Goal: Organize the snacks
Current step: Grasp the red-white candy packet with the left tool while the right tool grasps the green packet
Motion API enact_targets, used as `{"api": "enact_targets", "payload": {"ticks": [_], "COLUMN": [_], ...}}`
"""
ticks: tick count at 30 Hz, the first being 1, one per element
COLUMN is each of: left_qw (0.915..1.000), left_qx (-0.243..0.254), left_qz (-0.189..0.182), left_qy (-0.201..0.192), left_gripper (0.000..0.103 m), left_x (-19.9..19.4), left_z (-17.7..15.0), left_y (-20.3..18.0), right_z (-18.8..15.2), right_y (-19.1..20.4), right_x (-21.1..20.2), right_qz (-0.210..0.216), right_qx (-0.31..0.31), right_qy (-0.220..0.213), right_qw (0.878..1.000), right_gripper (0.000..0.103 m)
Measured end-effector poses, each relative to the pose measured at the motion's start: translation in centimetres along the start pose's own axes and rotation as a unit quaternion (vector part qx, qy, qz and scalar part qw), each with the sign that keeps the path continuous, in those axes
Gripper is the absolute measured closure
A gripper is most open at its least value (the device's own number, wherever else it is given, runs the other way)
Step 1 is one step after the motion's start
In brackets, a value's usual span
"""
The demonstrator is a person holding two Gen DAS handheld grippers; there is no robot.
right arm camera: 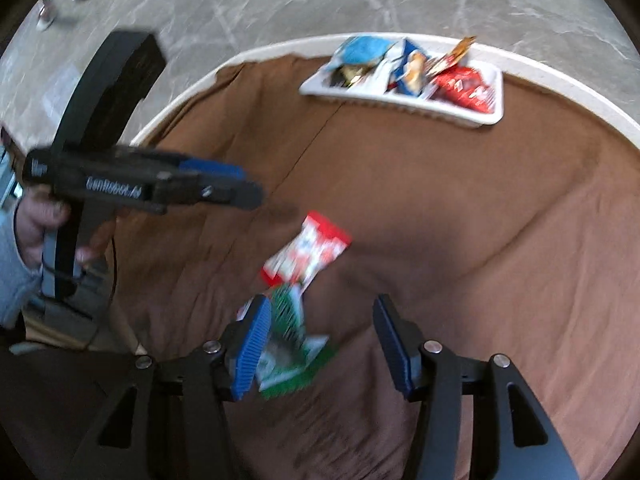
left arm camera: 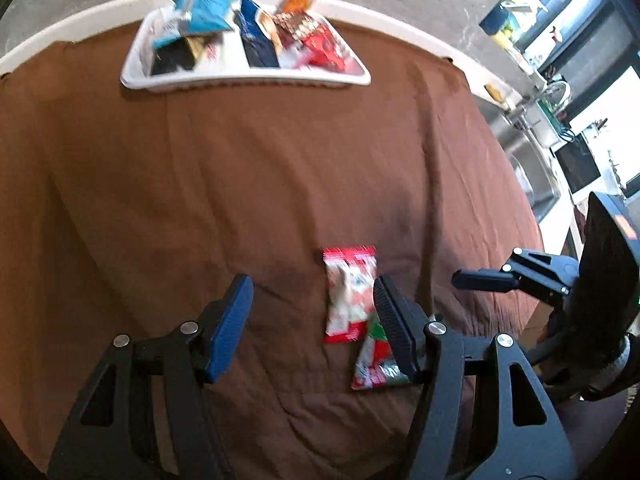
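Your left gripper [left arm camera: 312, 320] stands about half open over the brown cloth [left arm camera: 240, 184], nothing between its pads; the red packet [left arm camera: 349, 294] lies just inside its right finger, at about 1 o'clock from the gap, and the green packet [left arm camera: 378, 360] pokes out from under that same finger at 4 o'clock. Your right gripper [right arm camera: 320, 344] is likewise about half open and holds nothing: the green packet [right arm camera: 290, 344] lies against its left pad [right arm camera: 252, 350], partly behind it, and whether they touch is lost in the blur. The red packet [right arm camera: 306, 254] sits at 11 o'clock from that gap, overlapping the green one's far end. Beyond, at 12 o'clock in the left view and 1 o'clock in the right, the white tray [left arm camera: 248, 82] of mixed snacks rests near the table's far edge. Only the right view shows your hand [right arm camera: 40, 220] and grey sleeve gripping the left gripper's handle at 9 o'clock. Only the left view shows the sink [left arm camera: 532, 160] and windows at 3 o'clock.
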State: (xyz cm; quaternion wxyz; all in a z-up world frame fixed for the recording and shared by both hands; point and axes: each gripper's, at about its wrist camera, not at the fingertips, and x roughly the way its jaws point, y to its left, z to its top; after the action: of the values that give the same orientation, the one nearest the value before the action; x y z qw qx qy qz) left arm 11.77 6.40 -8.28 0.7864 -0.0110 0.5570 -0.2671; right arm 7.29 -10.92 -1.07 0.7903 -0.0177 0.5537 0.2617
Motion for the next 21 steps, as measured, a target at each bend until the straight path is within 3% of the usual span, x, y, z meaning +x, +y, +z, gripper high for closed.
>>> {"api": "enact_targets", "payload": {"ticks": [8,15,21], "left_qw": [0.9999,0.9998,0.9995], "left_qx": [0.009,0.011,0.020], "left_qz": [-0.001,-0.003,-0.004], "left_qy": [0.014,0.016,0.022], "left_gripper": [0.042,0.042,0.042], "left_x": [1.5,2.2,2.9], "left_z": [-2.0,-1.1,-0.7], "left_y": [-1.9,-2.0,-2.5], "right_z": [-1.9,-2.8,-3.6], "right_y": [3.0,6.7,7.7], "right_x": [0.6,1.3,2.4], "right_qz": [-0.036,-0.084,-0.099], "right_qx": [-0.089,-0.223,-0.268], "right_qy": [-0.004,-0.007,0.005], "right_qw": [0.995,0.971,0.958], "right_gripper": [0.046,0.045,0.045]}}
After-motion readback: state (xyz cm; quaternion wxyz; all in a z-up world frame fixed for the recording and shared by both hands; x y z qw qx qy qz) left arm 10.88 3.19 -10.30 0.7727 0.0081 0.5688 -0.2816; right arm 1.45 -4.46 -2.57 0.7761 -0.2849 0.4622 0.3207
